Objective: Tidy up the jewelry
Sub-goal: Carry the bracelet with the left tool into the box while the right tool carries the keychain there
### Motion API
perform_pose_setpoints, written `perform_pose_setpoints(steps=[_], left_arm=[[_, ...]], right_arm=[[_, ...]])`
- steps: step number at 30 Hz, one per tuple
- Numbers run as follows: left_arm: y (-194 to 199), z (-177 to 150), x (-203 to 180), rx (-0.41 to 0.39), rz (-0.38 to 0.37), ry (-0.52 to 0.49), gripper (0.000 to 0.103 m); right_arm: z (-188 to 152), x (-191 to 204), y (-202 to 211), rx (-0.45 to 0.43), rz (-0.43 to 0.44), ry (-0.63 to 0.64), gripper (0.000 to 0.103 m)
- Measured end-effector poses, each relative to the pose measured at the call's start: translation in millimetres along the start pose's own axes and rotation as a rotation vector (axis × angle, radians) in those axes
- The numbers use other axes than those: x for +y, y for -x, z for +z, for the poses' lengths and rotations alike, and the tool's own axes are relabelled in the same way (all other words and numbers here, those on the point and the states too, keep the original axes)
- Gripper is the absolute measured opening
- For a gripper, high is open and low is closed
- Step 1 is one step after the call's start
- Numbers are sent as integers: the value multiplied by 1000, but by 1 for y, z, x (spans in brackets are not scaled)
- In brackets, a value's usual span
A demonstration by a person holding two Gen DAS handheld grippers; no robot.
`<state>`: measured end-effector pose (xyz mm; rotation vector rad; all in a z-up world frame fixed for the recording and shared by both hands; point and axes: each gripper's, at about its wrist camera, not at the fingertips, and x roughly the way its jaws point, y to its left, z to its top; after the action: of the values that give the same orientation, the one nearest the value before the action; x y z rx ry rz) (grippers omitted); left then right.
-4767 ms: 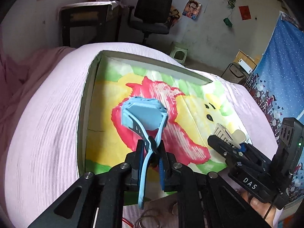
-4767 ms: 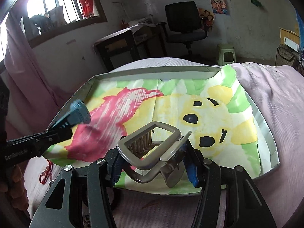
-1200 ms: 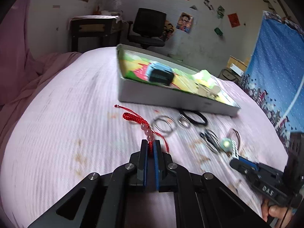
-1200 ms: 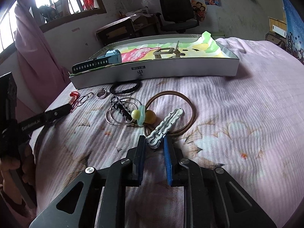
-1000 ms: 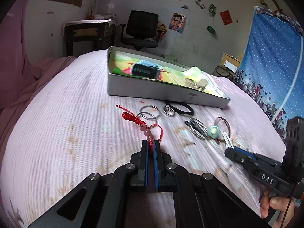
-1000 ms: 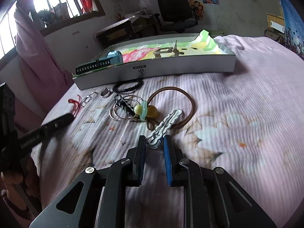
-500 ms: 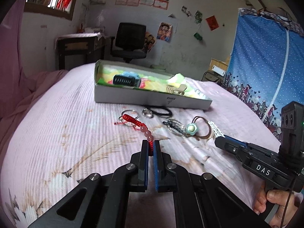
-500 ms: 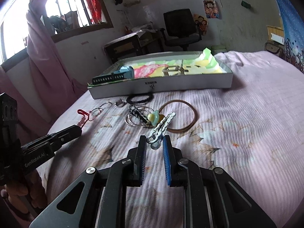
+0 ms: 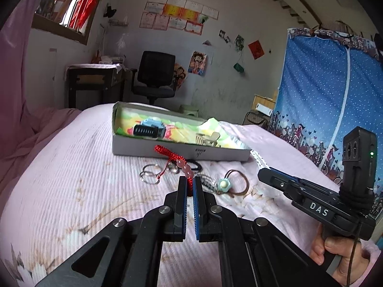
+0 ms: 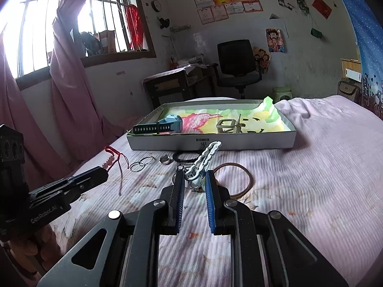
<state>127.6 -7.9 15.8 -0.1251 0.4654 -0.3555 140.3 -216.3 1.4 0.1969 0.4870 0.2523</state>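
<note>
A red braided cord bracelet (image 9: 176, 158) with a run of pink beads is pinched between the pressed-together tips of the left gripper (image 9: 190, 186), lifted off the bed, its loose red cord ends dangling below it in the right wrist view. A white wavy hair clip (image 10: 203, 161) is clamped at its near end by the right gripper (image 10: 195, 184), whose fingers sit narrowly apart around it; the clip slants upward and away, above the bedding.

On the pink striped bedspread (image 10: 311, 167) under and ahead of both tools lie the other pieces: a pair of linked silver rings (image 9: 149, 173), a small silver ring (image 10: 165, 159), a black hair tie (image 10: 184, 156), a brown hoop bracelet (image 10: 239, 179), and a pale green flower-shaped charm (image 9: 223, 184) resting just beside that hoop.

Farther back stands a shallow white cardboard box (image 10: 215, 142) lined with a yellow, red and green painted sheet. Inside it, toward the left end, sits a light blue watch (image 10: 167, 124) with a dark strap; toward the middle rests a beige claw clip (image 10: 228, 126).

Beyond the bed are a black office chair (image 9: 154, 76), a dark desk (image 10: 174, 86), a window with red curtains (image 10: 69, 55), and a blue dotted hanging cloth (image 9: 323, 95).
</note>
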Motion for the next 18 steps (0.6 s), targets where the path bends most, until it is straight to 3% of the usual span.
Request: perform_pose_setpoints(steps=[10, 18], left_arm=[[-42, 69, -8, -26, -21, -31, 5], [-117, 101, -12, 55, -26, -23, 5]], right_arm=[[49, -16, -21, -116, -10, 20, 15], [84, -48, -73, -86, -87, -2, 15]])
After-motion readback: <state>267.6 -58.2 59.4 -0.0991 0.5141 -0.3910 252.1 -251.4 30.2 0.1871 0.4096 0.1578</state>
